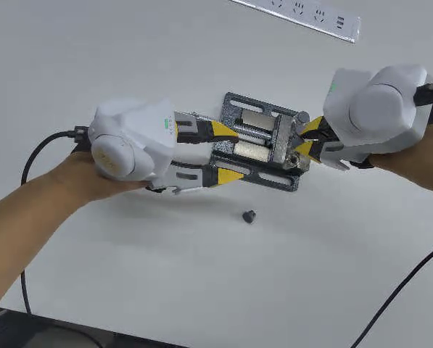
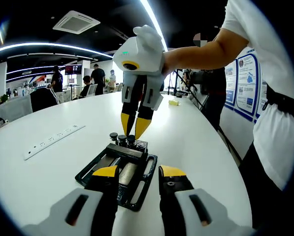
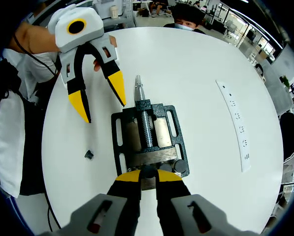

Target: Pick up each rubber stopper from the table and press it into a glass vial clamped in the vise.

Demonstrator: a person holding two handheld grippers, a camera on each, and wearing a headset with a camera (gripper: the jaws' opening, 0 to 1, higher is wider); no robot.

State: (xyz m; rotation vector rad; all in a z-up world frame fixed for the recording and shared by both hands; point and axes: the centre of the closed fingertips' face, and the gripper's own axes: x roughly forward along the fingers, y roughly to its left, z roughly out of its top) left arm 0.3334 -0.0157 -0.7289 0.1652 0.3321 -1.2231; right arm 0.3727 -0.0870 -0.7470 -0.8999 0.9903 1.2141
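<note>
Jaws of the right gripper (image 3: 147, 178) are drawn almost together, pinching a dark rubber stopper (image 3: 147, 171) at the clamping end of the vise (image 3: 147, 132). The glass beneath it is hidden by the yellow tips, so I cannot tell whether the plug is fully seated or only resting at the mouth. The left gripper (image 2: 139, 172) has its jaws wide apart and holds nothing. It hovers low at the screw end of the vise, one jaw to either side of the base.

As for progress, I would judge the job well past halfway. Just beside the gripped stopper are two more dark caps (image 3: 165, 168), which look like vials already plugged. The one in hand would be the third. A loose stopper (image 1: 249, 215) lies on the white table (image 1: 129, 275), near the vise on the person's side and touching nothing. That one is not yet picked up.

By my count:
- one vise
- two grippers
- one stopper in the jaws
- two capped tops next to it
- one loose stopper on the table

The left gripper view hints at a further dark top in the row, but it is too small for me to be certain. One power strip (image 1: 303, 14) lies well away at the far edge.
</note>
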